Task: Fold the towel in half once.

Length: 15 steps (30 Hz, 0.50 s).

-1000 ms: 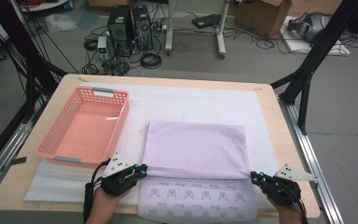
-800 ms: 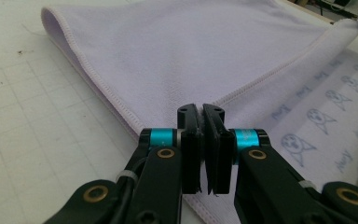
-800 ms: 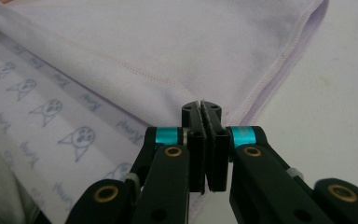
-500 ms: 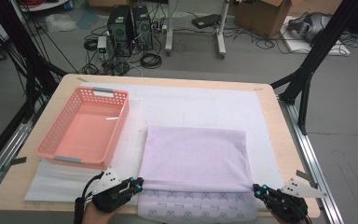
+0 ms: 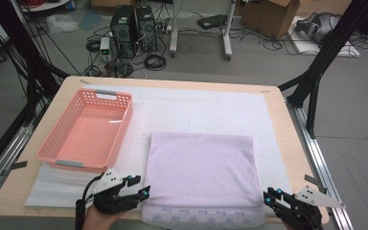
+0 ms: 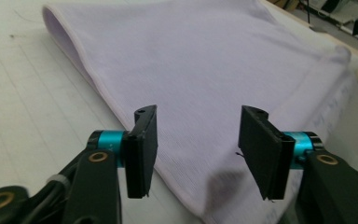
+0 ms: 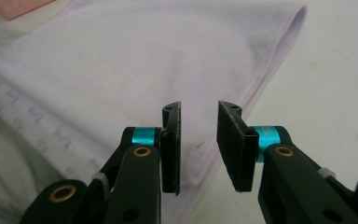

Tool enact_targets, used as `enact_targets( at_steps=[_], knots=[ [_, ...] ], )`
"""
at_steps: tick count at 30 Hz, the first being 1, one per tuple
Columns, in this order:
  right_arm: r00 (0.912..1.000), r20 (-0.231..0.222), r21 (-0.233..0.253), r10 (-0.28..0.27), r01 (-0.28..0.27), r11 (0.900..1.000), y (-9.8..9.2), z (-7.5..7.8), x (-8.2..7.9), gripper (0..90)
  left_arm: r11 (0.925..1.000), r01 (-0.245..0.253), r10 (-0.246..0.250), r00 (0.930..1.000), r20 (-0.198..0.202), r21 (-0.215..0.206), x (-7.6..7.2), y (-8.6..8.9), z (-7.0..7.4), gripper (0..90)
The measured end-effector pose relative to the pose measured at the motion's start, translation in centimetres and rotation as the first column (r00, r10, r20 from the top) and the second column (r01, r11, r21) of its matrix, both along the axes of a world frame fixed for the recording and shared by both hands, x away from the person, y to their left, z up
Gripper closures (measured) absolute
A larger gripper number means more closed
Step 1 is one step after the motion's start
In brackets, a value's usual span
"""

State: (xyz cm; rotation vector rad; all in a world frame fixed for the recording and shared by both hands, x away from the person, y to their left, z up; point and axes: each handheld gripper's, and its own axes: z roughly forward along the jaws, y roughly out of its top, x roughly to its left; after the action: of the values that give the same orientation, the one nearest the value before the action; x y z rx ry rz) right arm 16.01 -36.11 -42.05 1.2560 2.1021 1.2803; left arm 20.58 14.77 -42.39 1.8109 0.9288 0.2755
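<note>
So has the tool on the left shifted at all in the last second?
Yes. The left tool has drawn back toward the person, off the lilac cloth and further from the pink basket.

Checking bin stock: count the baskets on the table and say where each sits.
1. The pink basket sits on the table's left half, to the left of the folded lilac cloth and apart from it. Nothing on the table looks able to hide another.
</note>
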Motion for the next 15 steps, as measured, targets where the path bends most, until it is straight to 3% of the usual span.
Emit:
enact_targets(
  at_steps=[4, 10, 15],
  knots=[
    [0.9995, 0.009, -0.031, -0.031, 0.031, 0.999, 0.2, 0.4, 2.6, 69.9, 0.9995, -0.030, 0.030, 0.9995, 0.008, -0.006, 3.0, -0.7, 0.2, 44.6],
    [0.9980, -0.015, -0.072, -0.061, 0.060, 0.996, 1.3, -0.1, 8.3, 72.8, 0.9967, -0.081, 0.081, 0.9964, -0.023, -0.002, 7.8, -1.5, -0.4, 44.0],
    [0.9947, -0.039, -0.120, -0.095, 0.090, 0.989, 2.7, -1.2, 12.1, 64.8, 0.9892, -0.137, 0.141, 0.9875, -0.071, 0.052, 10.6, -1.8, -1.8, 42.2]
  ],
)
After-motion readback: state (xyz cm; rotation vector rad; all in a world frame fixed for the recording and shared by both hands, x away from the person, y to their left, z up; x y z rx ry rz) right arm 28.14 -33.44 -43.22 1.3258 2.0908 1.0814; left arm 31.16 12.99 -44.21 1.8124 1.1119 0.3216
